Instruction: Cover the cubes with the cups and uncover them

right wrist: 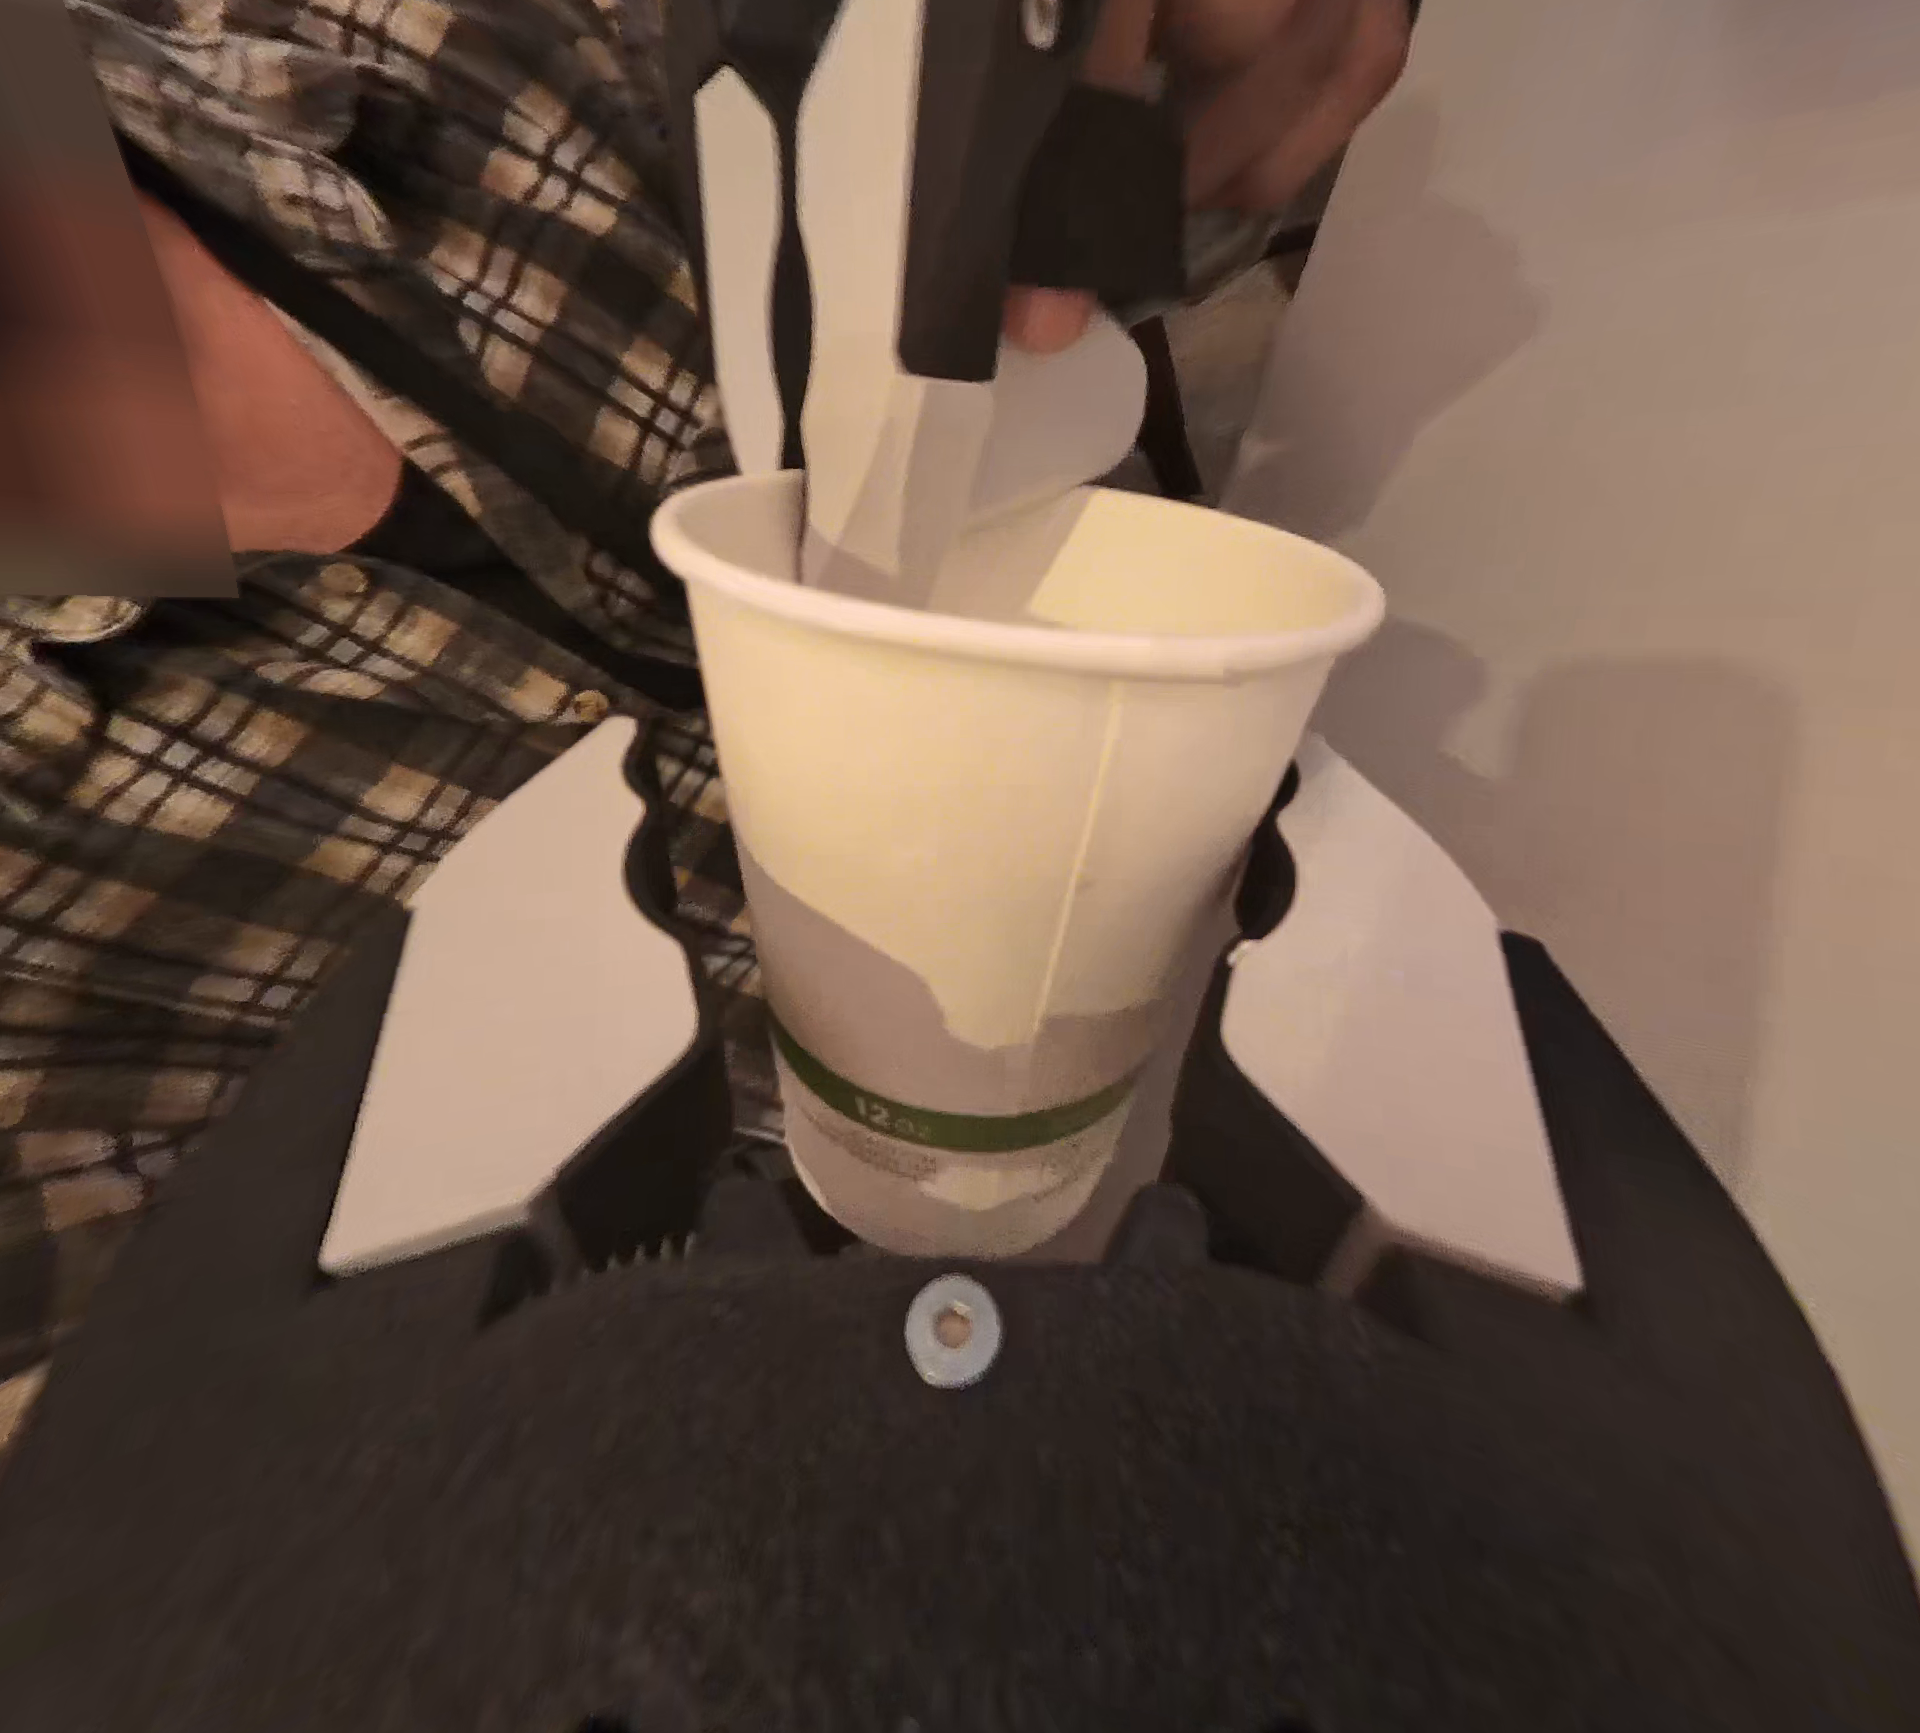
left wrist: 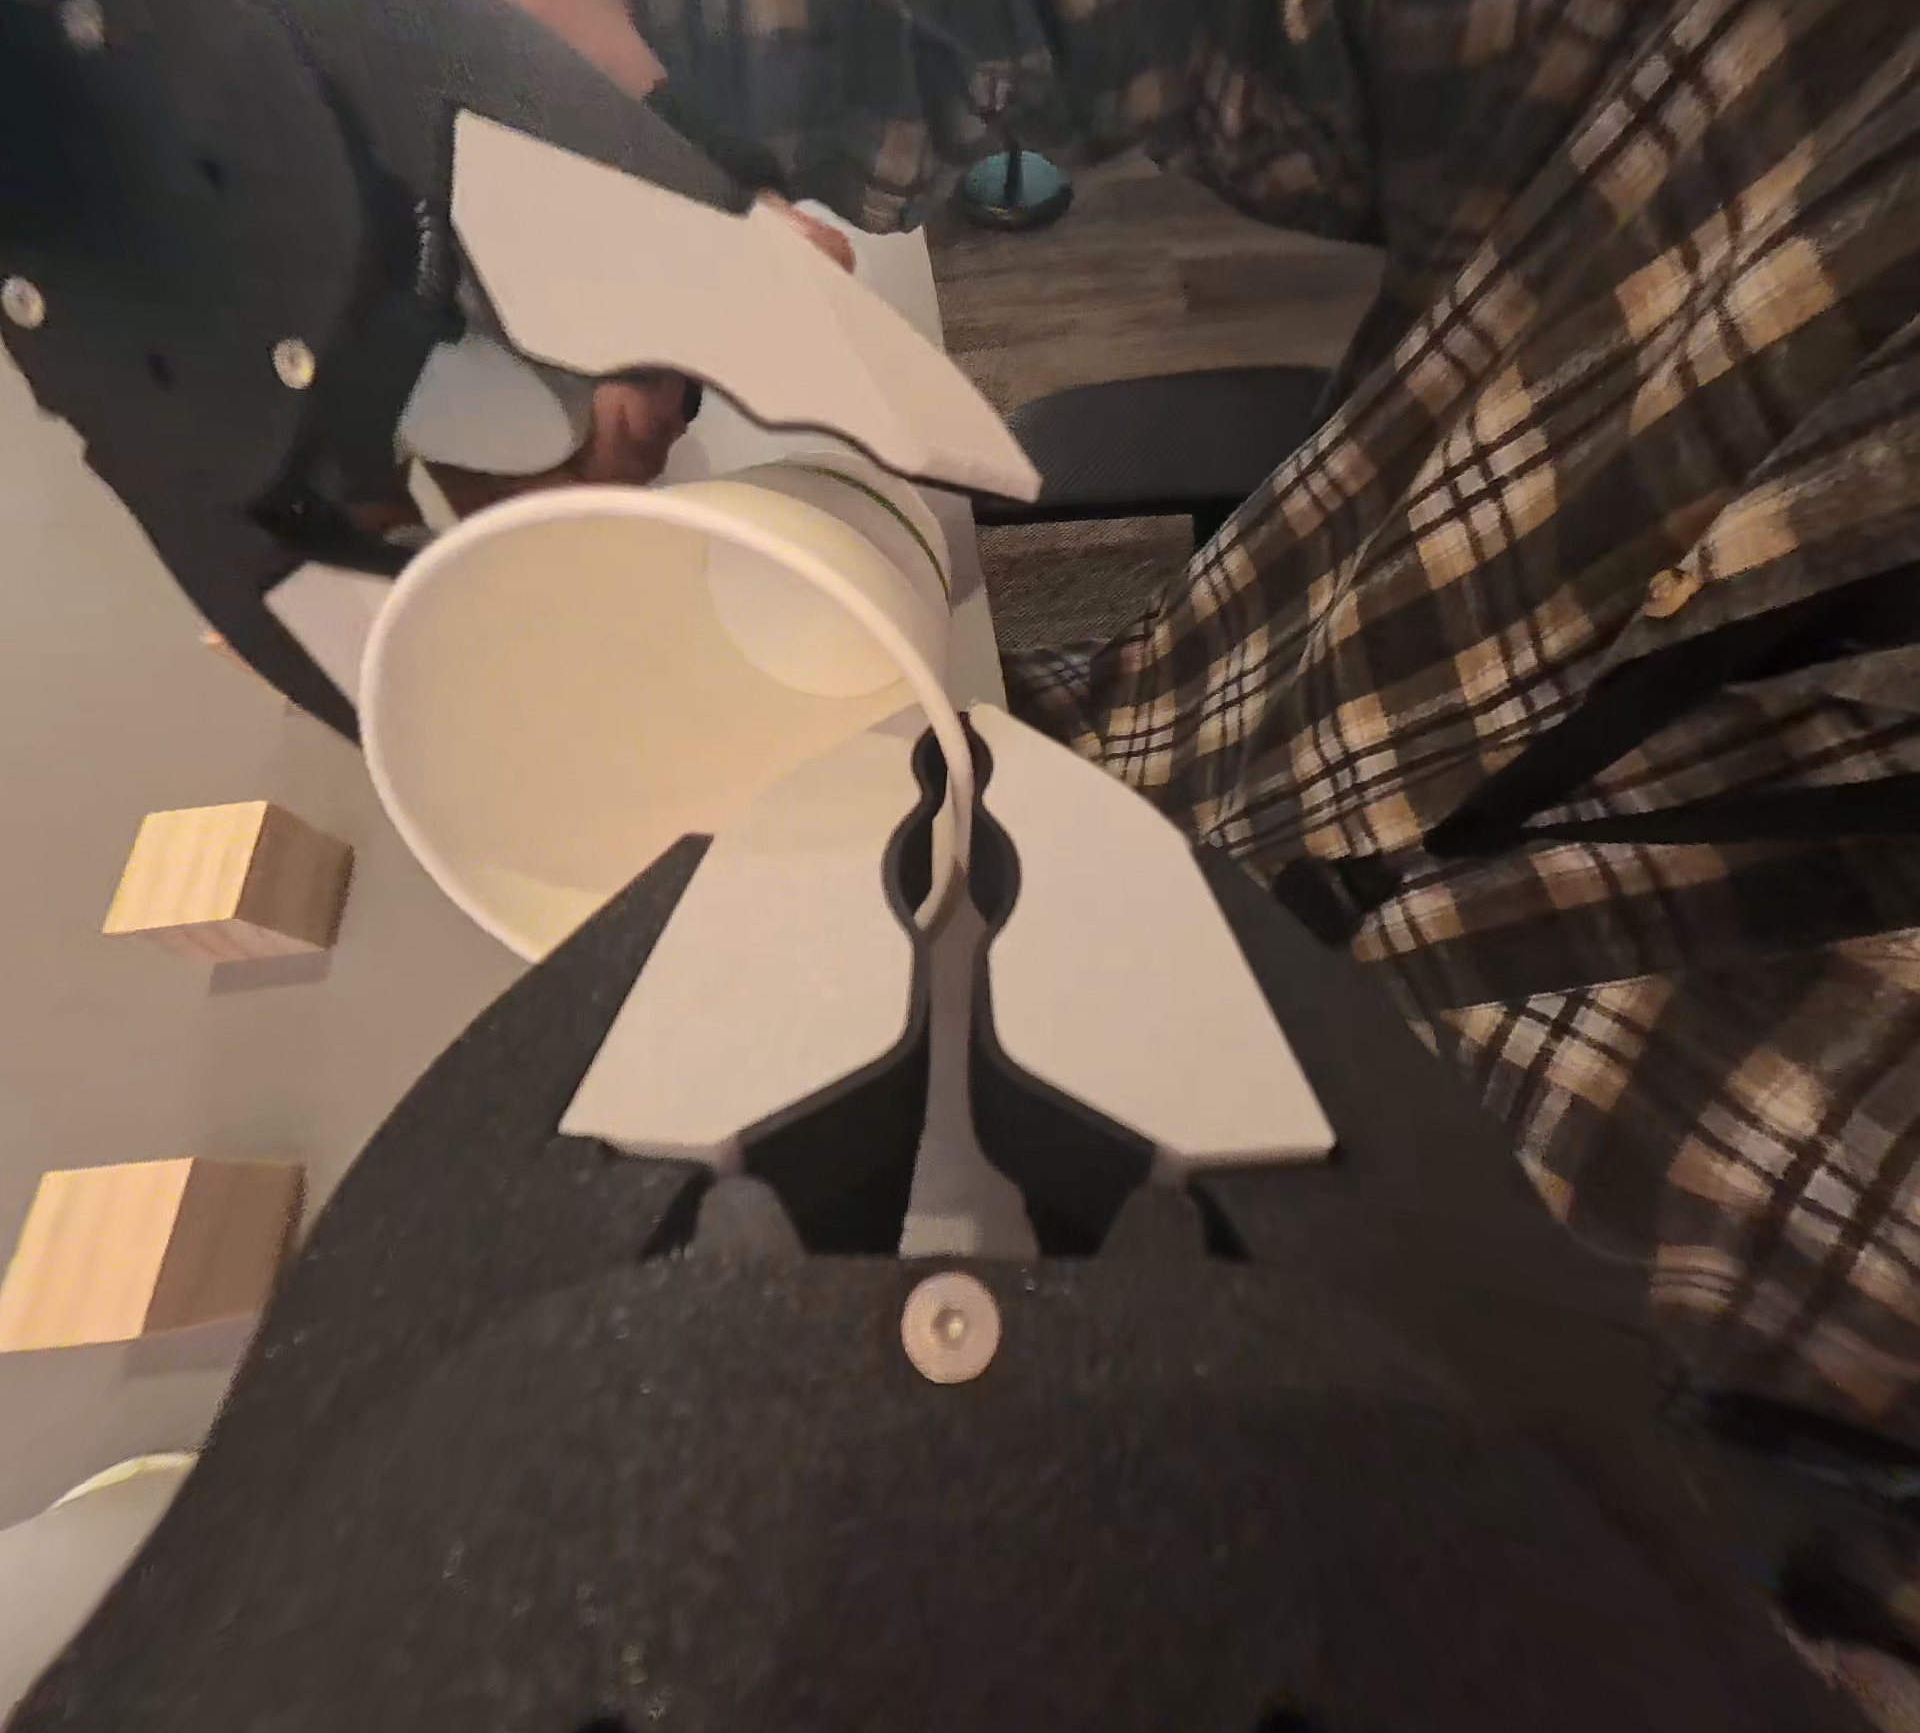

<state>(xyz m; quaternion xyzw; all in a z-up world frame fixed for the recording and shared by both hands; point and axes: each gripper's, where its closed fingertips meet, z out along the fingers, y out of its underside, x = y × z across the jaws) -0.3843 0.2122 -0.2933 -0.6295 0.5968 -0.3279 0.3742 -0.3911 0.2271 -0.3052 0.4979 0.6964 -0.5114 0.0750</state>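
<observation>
White paper, green band near its base: the cup [right wrist: 997,810] is off the table [left wrist: 125,665] and held between both tools at once. The right gripper [right wrist: 966,862] has its two fingers clamped on the cup's lower body, one on each side, with the base tucked back toward the gripper's black frame and the open mouth pointing away from it. At the cup's mouth, the left gripper [left wrist: 951,836] pinches the rim, its fingers closed down on the thin paper wall, one fingertip inside the cup and one outside. Seen from the left wrist camera, the cup lies tilted on its side in the air, its hollow inside showing, and the right gripper [left wrist: 727,395] grips it from the far side.

Beside the cup's mouth, down on the pale table, two wooden cubes sit uncovered: one cube [left wrist: 229,883] just beside the rim's edge, the second cube [left wrist: 145,1252] a little farther from the cup, the pair near each other but apart. On the cup's other side hangs the person's plaid shirt [left wrist: 1558,540], close behind both grippers.
</observation>
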